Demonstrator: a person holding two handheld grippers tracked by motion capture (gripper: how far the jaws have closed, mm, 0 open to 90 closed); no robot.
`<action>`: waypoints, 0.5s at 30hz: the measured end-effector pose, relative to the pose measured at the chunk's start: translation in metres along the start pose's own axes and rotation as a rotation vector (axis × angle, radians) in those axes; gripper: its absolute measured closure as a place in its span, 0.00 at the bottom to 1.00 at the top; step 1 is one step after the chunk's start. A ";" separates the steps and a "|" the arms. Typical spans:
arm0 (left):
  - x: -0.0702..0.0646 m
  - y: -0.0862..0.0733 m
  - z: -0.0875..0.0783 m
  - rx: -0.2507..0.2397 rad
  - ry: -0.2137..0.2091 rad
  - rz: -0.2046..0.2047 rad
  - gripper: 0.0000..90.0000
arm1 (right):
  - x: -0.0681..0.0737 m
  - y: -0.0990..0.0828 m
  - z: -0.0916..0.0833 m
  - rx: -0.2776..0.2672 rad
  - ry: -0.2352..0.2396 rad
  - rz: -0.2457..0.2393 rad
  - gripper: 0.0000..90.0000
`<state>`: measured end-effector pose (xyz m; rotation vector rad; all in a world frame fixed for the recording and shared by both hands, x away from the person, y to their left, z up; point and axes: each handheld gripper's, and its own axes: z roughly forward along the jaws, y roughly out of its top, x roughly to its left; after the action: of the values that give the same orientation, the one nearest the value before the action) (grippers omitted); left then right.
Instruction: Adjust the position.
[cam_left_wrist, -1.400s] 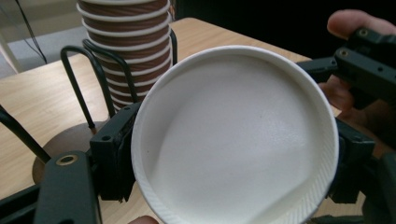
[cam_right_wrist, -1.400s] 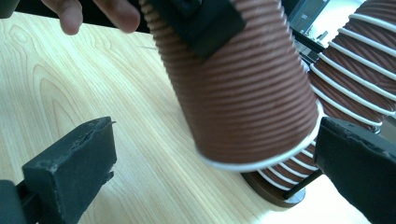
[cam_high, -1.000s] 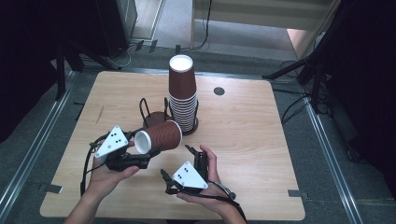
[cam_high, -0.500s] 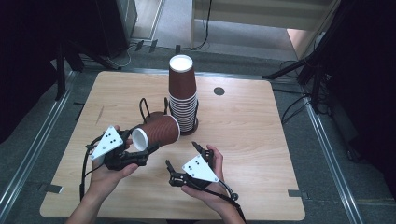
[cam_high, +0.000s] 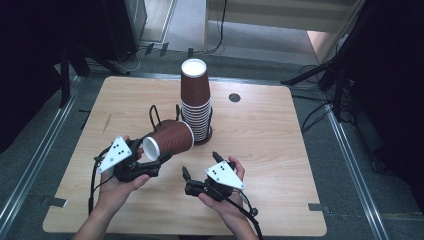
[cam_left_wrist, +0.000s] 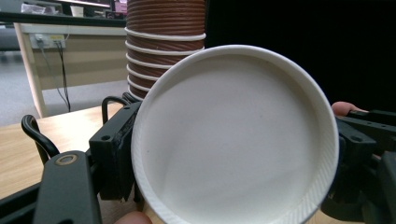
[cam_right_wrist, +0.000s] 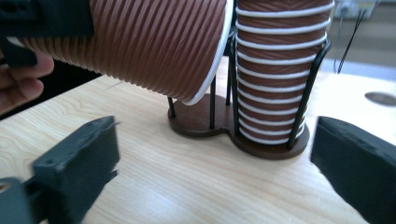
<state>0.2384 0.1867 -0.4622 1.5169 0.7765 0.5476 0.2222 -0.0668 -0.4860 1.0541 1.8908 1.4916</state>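
A ribbed brown paper cup (cam_high: 170, 140) lies on its side above the table, its white base toward my left gripper (cam_high: 151, 153) and its mouth toward the stack. The left gripper is shut on the cup's base end; in the left gripper view the black fingers (cam_left_wrist: 114, 154) press on both sides of the white bottom (cam_left_wrist: 233, 140). A tall stack of upside-down brown cups (cam_high: 196, 105) stands in a black wire holder (cam_high: 157, 114) whose second slot holds no cups. My right gripper (cam_high: 200, 164) is open low over the table, just in front of the holder's base (cam_right_wrist: 196, 123), with nothing between its fingers (cam_right_wrist: 79, 158).
The wooden table (cam_high: 280, 150) has a small round hole (cam_high: 234, 97) at the back right. Metal rails run along both sides on the floor, and dark stands and cables lie beyond the far edge. Bare wood stretches to the right of the stack.
The held cup has risen slightly and tipped its mouth closer to the holder. The right gripper has shifted a little to the right; its jaws stay wide.
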 end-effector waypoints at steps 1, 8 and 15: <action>0.000 -0.001 0.000 -0.002 0.002 0.002 0.25 | -0.001 0.001 -0.001 0.004 0.005 0.024 0.00; -0.002 -0.003 0.001 -0.031 0.004 -0.004 0.25 | -0.007 0.005 -0.002 -0.006 -0.004 0.157 0.00; -0.005 -0.006 0.004 -0.043 0.006 0.001 0.25 | -0.013 0.013 -0.002 -0.027 -0.030 0.352 0.00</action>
<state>0.2374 0.1804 -0.4681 1.4760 0.7645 0.5666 0.2315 -0.0777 -0.4736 1.4455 1.7226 1.6722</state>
